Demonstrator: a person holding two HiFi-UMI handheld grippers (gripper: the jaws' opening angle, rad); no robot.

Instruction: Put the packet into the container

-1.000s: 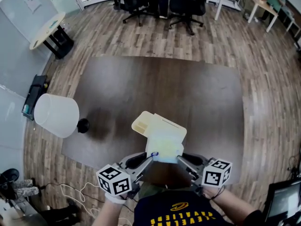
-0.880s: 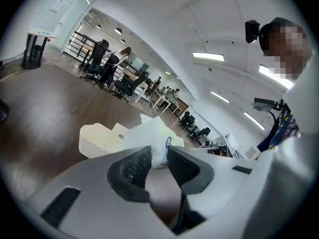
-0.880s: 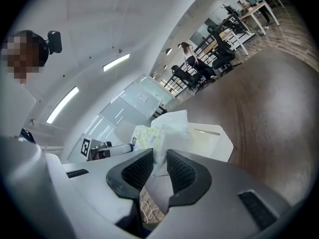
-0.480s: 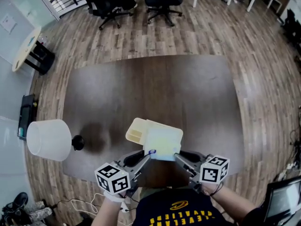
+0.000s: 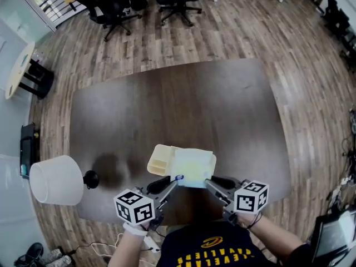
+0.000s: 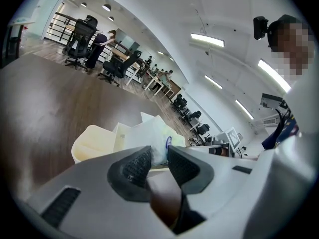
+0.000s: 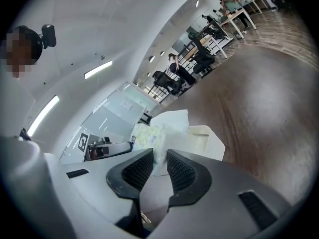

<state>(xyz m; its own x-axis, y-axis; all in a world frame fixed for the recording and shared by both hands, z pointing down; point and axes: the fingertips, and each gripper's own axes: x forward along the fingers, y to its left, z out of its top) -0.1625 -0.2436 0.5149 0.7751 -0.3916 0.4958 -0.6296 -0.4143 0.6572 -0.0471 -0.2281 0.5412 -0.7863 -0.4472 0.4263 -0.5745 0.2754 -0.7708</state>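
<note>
Over dark wooden table [image 5: 222, 110], we note left gripper [image 5: 177, 179] and right gripper [image 5: 207, 181] each clamped on pale plastic packet [image 5: 193, 167] at its near corners, cream plastic container [image 5: 160, 159] just beneath, offset left.

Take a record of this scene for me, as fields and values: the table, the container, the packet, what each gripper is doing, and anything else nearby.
table: dark brown, on a wood floor
container: cream, with compartments, near the table's front edge
packet: pale, over the container's right part; contact with it unclear
left gripper: jaws shut on the packet's near left corner
right gripper: jaws shut on the packet's near right corner
lamp: white shade, at the table's left edge
</note>
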